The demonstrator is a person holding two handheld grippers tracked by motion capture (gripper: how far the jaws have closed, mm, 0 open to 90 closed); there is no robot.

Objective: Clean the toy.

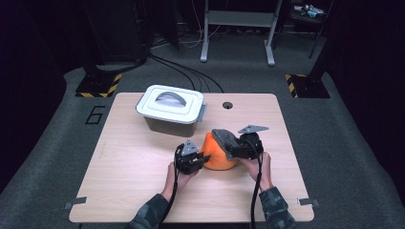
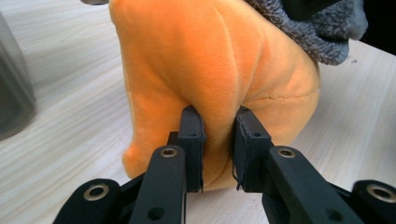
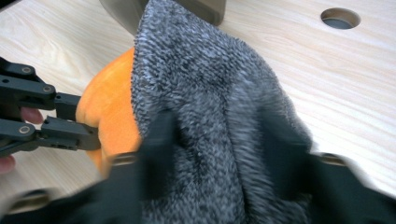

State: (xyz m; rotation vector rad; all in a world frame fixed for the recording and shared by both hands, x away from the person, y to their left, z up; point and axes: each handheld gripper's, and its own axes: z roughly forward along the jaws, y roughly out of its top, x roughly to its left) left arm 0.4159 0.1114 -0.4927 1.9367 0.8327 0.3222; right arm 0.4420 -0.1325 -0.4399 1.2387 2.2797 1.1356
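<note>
An orange plush toy (image 1: 217, 155) sits on the wooden table (image 1: 133, 162), right of centre, with a grey knit cloth (image 1: 228, 139) draped over its top. My left gripper (image 1: 203, 160) is shut on a fold of the orange plush (image 2: 196, 56); in the left gripper view its jaws pinch the fabric at the toy's lower side (image 2: 218, 133). My right gripper (image 1: 239, 148) comes in from the toy's right. Its blurred jaws (image 3: 222, 135) stand on either side of the bunched grey cloth (image 3: 205, 93), gripping it. The toy's underside is hidden.
A grey plastic box with a white handled lid (image 1: 171, 109) stands just behind the toy, toward the table's far left. A round cable hole (image 1: 227, 105) lies in the table's far edge. Bare wood spreads out left of and in front of the hands.
</note>
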